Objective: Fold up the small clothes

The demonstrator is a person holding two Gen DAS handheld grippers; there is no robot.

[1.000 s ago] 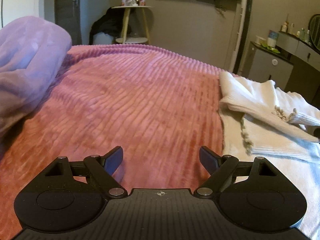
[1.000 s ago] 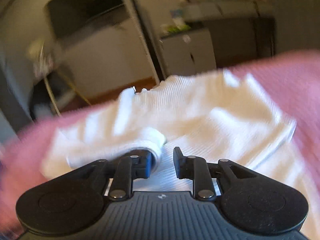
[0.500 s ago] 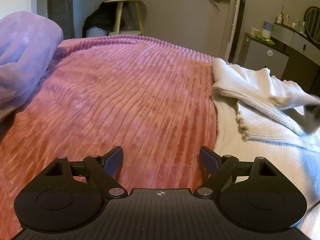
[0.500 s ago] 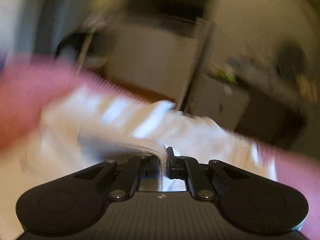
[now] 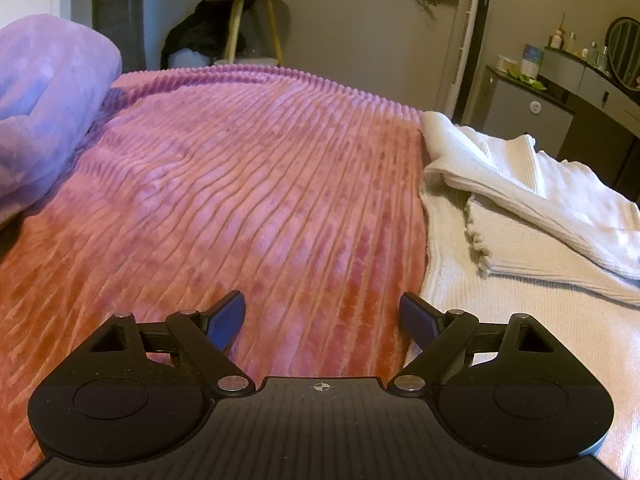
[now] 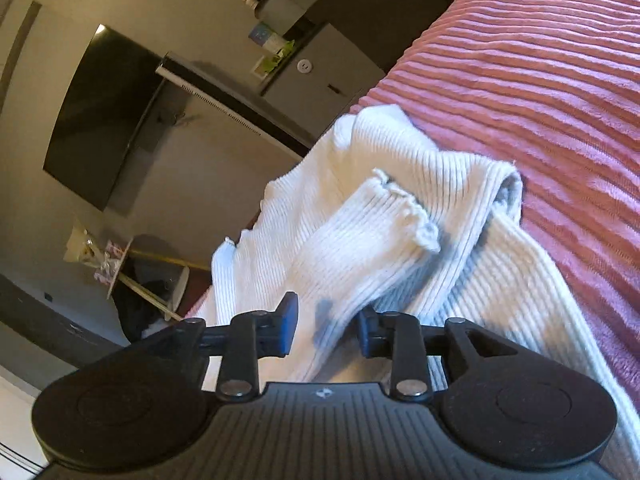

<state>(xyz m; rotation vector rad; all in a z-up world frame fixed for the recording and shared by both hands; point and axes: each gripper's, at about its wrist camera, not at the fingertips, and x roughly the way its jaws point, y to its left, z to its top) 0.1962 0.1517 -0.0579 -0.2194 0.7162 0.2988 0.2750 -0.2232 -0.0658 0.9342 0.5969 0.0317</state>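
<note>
We see a lilac blanket bunched at the far left of the pink ribbed bedspread, well apart from the sweater. That white ribbed sweater lies on the bedspread's right side, its frilled sleeve folded across the body, running away from us. Our left gripper stands wide and empty over the bedspread. Our right gripper has just been opening, the sleeve loose between its fingers.

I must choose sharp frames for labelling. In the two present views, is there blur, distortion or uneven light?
Left wrist view: sharp, dim warm light, fisheye bending the pink bedspread and room edges. Right wrist view: strongly tilted, mostly sharp, the white ribbed garment bright with soft shadows in its folds, room behind dark.
</note>
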